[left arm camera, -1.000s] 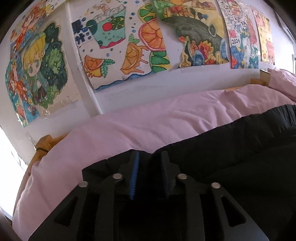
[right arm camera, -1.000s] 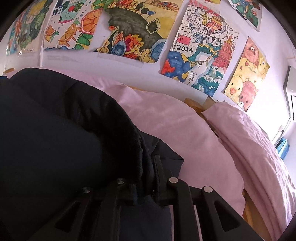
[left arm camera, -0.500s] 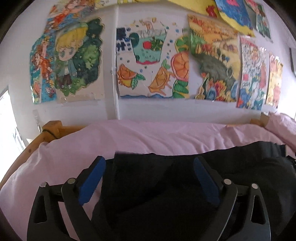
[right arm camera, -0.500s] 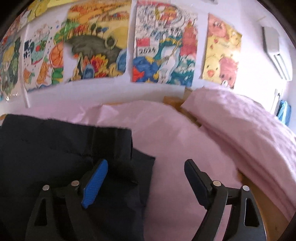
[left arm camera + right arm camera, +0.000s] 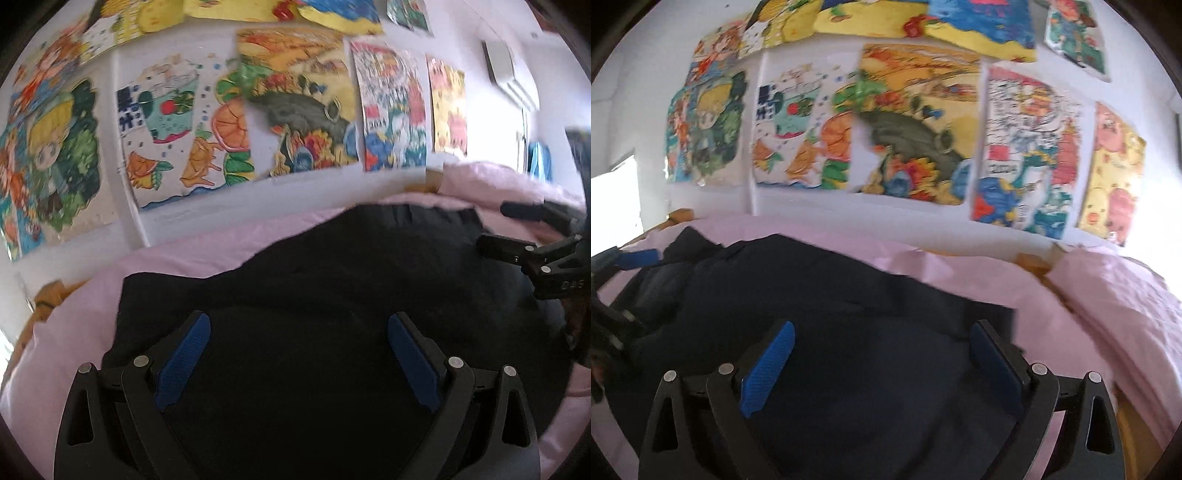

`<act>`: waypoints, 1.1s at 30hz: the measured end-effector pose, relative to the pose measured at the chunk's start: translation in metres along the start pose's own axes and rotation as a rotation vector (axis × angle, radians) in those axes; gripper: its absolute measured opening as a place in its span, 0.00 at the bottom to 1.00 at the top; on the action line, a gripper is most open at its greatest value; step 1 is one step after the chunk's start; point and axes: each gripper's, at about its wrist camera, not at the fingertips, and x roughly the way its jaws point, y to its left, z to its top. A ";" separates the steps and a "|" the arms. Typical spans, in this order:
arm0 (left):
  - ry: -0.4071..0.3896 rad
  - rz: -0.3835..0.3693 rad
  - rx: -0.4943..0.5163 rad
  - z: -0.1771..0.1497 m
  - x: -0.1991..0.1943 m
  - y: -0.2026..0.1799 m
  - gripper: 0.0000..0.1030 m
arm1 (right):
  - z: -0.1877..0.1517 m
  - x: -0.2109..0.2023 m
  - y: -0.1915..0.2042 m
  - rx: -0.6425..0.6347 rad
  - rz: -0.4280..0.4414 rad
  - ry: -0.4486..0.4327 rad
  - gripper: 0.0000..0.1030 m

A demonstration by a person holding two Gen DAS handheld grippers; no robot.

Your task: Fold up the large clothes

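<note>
Between folds: both the left hand-held gripper (image 5: 299, 363) and the right hand-held gripper (image 5: 881, 367) spread wide, holding nothing, above black garment (image 5: 332, 280) on pink bed (image 5: 74, 332); next, probably regrasping an edge at 12 o'clock.

The garment (image 5: 332, 280) lies on the bedsheet (image 5: 184, 254), drawings (image 5: 916, 122) on the wall behind, bedding (image 5: 1115, 295) heaped right.

dark garment (image 5: 332, 277) near edge hidden behind jaws, wall drawings (image 5: 916, 122) motion-blurred, top row cropped
</note>
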 end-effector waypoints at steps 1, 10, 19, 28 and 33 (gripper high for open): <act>0.006 0.002 -0.004 0.000 0.007 -0.001 0.92 | 0.000 0.006 0.003 -0.007 0.004 0.011 0.94; 0.040 0.007 -0.026 0.013 0.053 0.003 0.98 | -0.021 0.070 -0.011 -0.045 -0.108 0.103 1.00; 0.162 -0.075 -0.090 0.010 0.111 0.019 0.99 | -0.032 0.120 -0.033 0.012 -0.068 0.179 1.00; 0.221 -0.055 -0.094 0.008 0.145 0.024 0.99 | -0.039 0.168 -0.040 0.057 -0.016 0.262 1.00; 0.227 -0.037 -0.080 0.007 0.150 0.022 0.99 | -0.042 0.172 -0.043 0.074 -0.010 0.274 1.00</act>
